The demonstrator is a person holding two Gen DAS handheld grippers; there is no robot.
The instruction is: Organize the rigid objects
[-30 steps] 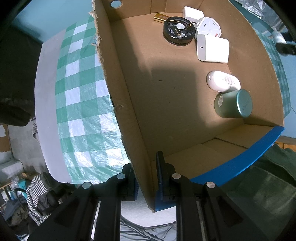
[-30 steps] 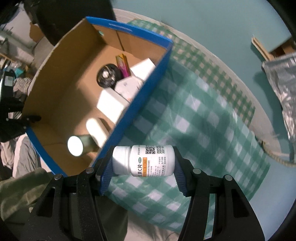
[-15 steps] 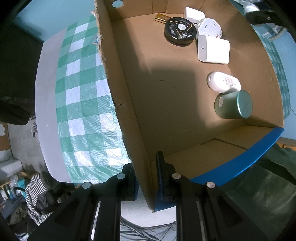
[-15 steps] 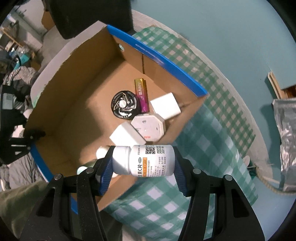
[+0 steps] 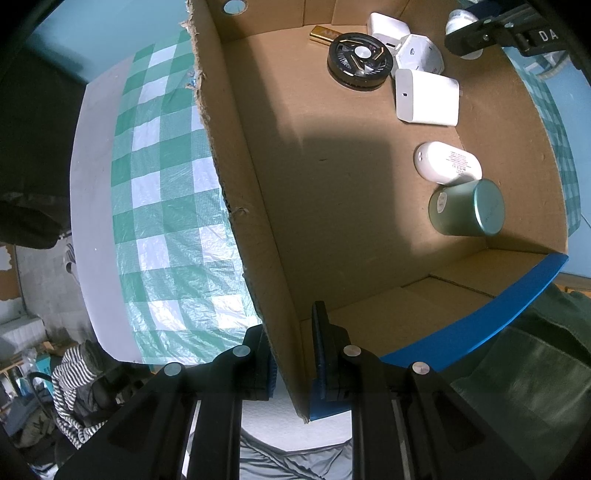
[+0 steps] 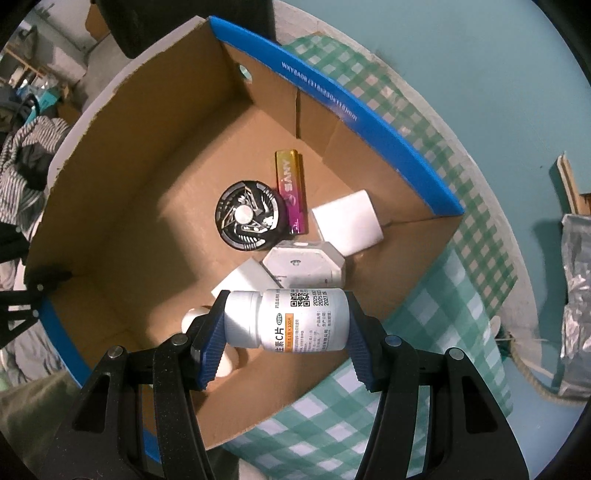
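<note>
My left gripper [image 5: 291,326] is shut on the left wall of an open cardboard box [image 5: 240,177] with blue outer faces, right at its near corner. My right gripper [image 6: 286,314] is shut on a white pill bottle [image 6: 306,321], held sideways above the inside of the box [image 6: 351,118], over its right part. That gripper [image 5: 480,29] also shows at the top right of the left wrist view. On the box floor lie a black round disc [image 6: 247,221], a pink-gold lighter [image 6: 290,192], a white hexagonal case [image 6: 303,264], two white blocks [image 5: 426,98], a white oval case [image 5: 447,162] and a green can [image 5: 467,212].
The box stands on a green-and-white checked cloth [image 6: 436,302] over a white table [image 5: 88,192]. The left half of the box floor [image 5: 332,192] is bare. Crumpled foil [image 6: 576,302] lies off to the right. Striped clothing [image 5: 74,380] lies below the table edge.
My right gripper has carried the pill bottle from over the cloth beside the box to above the box's inside, and a little lower. The left gripper has kept still on the wall.
</note>
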